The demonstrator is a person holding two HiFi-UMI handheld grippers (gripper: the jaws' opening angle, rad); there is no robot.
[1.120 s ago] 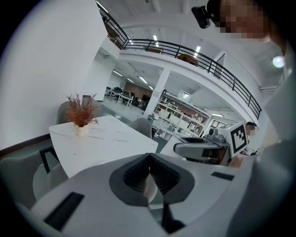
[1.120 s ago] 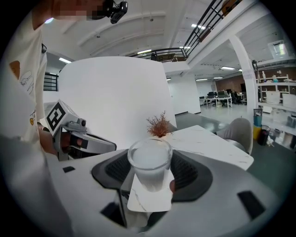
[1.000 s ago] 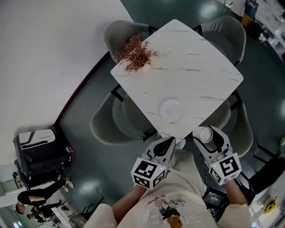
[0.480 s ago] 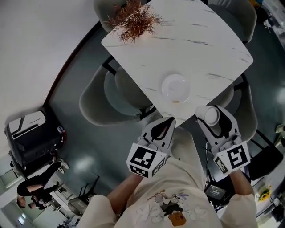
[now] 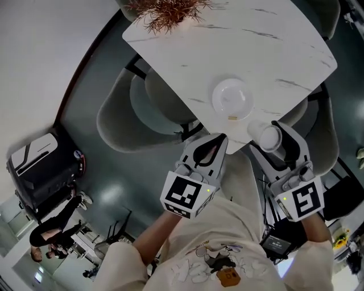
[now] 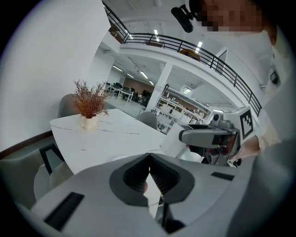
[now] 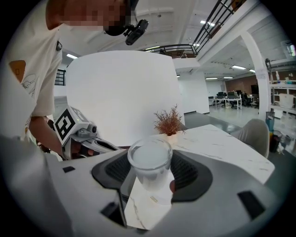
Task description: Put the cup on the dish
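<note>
Cup (image 7: pixel 150 169) pinched upright in right gripper (image 5: pixel 269 134) fingers, near dish (image 5: pixel 219 91) on table (image 5: pixel 256 45); left gripper (image 5: pixel 220 138) fingers pressed together

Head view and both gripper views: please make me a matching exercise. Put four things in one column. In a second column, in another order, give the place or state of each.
Things
1. cup
2. dish
3. dried plant
4. left gripper

Places or states
A. stands at the side of the table far from the person
B. jaws together, nothing between them
C. lies empty on the table, near the corner closest to the person
D. clamped in the right gripper

Pairs: 1-D, 2-C, 3-A, 4-B
</note>
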